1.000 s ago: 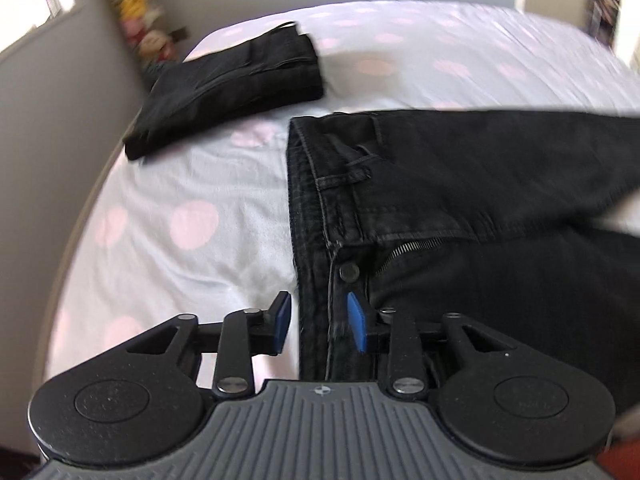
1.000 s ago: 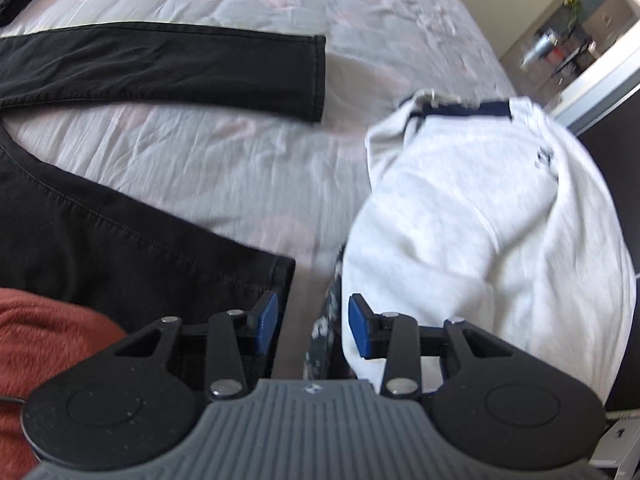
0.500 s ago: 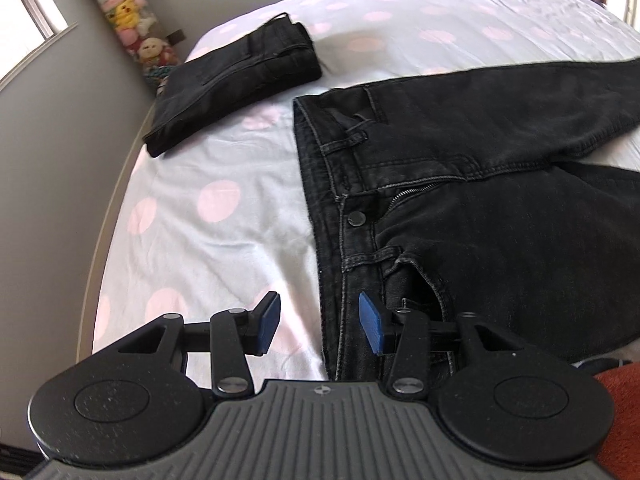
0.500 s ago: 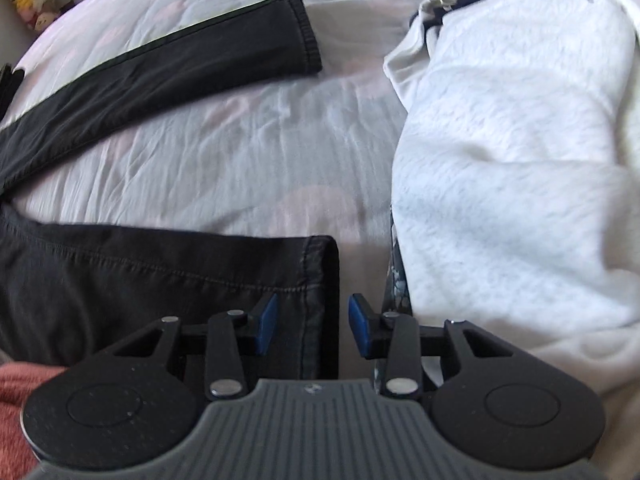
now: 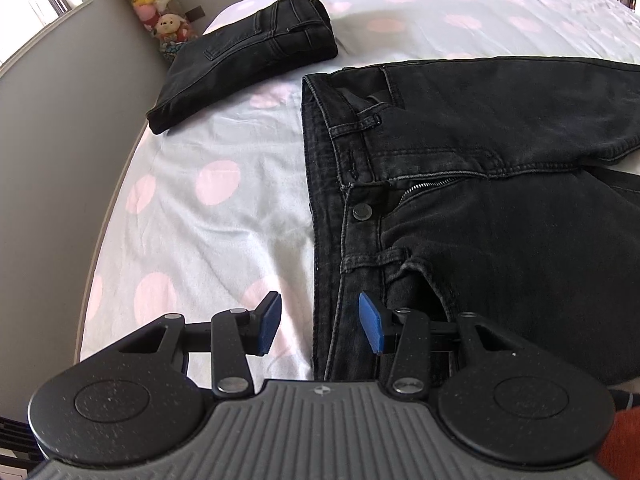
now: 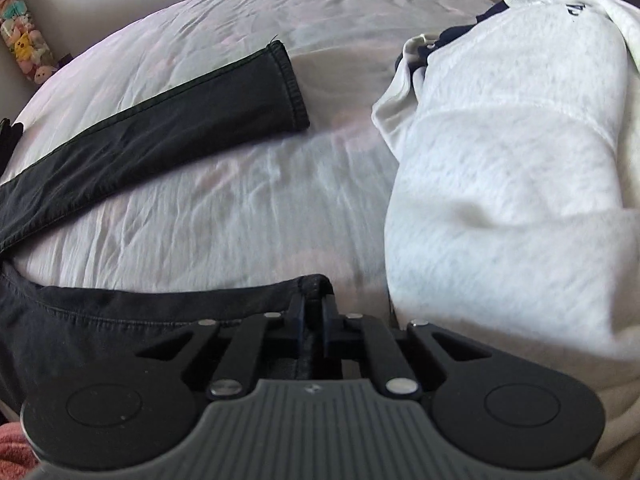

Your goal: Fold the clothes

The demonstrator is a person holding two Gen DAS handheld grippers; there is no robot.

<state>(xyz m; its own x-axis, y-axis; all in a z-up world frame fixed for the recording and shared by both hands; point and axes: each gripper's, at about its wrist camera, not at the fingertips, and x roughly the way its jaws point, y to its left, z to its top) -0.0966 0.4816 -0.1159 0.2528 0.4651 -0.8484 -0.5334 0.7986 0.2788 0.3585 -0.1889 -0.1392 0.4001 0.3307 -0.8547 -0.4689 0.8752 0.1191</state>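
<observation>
Jeans [image 5: 500,168] are lying flat on the bed [image 5: 224,216], legs apart. Your right gripper [image 6: 314,320] is pinching the near leg's hem [image 6: 312,284]; your left gripper [image 5: 318,322] is gaping over the waistband [image 5: 332,280]. Clamping there looks next, then folding leg over leg.

Left hand-held gripper [image 5: 319,323] agape, right [image 6: 313,317] clamped
</observation>
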